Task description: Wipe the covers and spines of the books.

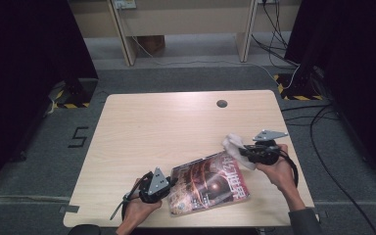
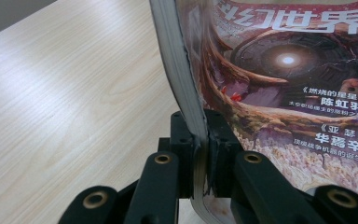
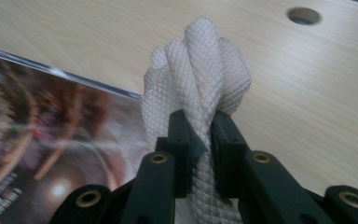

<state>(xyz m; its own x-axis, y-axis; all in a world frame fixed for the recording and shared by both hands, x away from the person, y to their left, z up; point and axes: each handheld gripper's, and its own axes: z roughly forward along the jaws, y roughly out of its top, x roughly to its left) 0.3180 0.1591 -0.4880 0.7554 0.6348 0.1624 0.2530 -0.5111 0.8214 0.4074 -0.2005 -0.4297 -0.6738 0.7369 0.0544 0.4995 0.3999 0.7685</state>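
Note:
A magazine (image 1: 209,182) with a dark reddish cover lies at the front of the wooden table (image 1: 176,122). My left gripper (image 1: 171,182) is shut on the magazine's (image 2: 279,70) left edge, the page block pinched between the jaws of that left gripper (image 2: 201,140). My right gripper (image 1: 240,151) is shut on a bunched white quilted cloth (image 1: 235,146), held above the magazine's upper right corner. In the right gripper view the cloth (image 3: 200,70) bulges up between the jaws of the right gripper (image 3: 201,135), with the magazine (image 3: 51,149) below at left.
A round cable hole (image 1: 222,103) sits near the table's far edge and appears as the cable hole (image 3: 303,15) in the right gripper view. Cables (image 1: 323,122) trail over the grey floor at right. Desk legs (image 1: 122,34) stand beyond the table.

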